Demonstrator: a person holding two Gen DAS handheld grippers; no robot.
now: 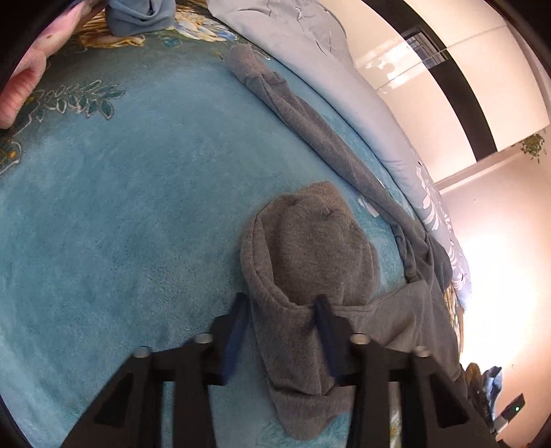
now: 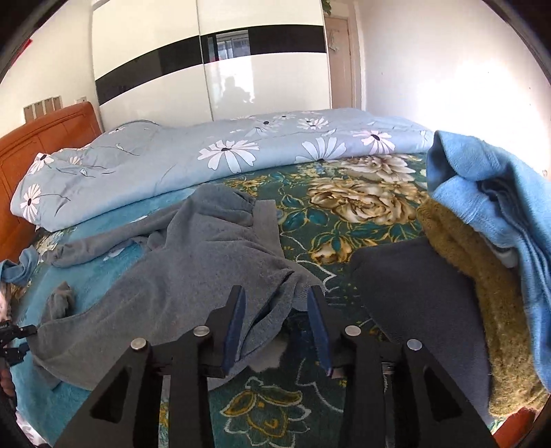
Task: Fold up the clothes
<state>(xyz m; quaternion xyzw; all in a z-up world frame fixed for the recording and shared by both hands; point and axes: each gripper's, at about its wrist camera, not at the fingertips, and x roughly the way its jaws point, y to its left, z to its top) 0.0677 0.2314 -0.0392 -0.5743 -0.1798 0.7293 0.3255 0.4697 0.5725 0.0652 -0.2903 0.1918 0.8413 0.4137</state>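
Note:
A grey hooded sweatshirt (image 2: 179,275) lies spread on the teal floral blanket (image 1: 103,224). In the left wrist view its hood (image 1: 310,248) lies between my left gripper's (image 1: 284,303) open jaws, and one sleeve (image 1: 303,131) stretches away toward the quilt. In the right wrist view my right gripper (image 2: 275,296) is open, its jaws either side of the sweatshirt's bottom corner (image 2: 275,303). My left gripper shows at the far left edge (image 2: 13,341).
A pale blue daisy quilt (image 2: 206,155) lies along the far side of the bed. A pile of clothes sits at the right: light blue (image 2: 489,193), mustard (image 2: 475,293) and dark grey (image 2: 413,293). An orange headboard (image 2: 44,131) stands at the left. A folded blue garment (image 1: 137,17) lies far off.

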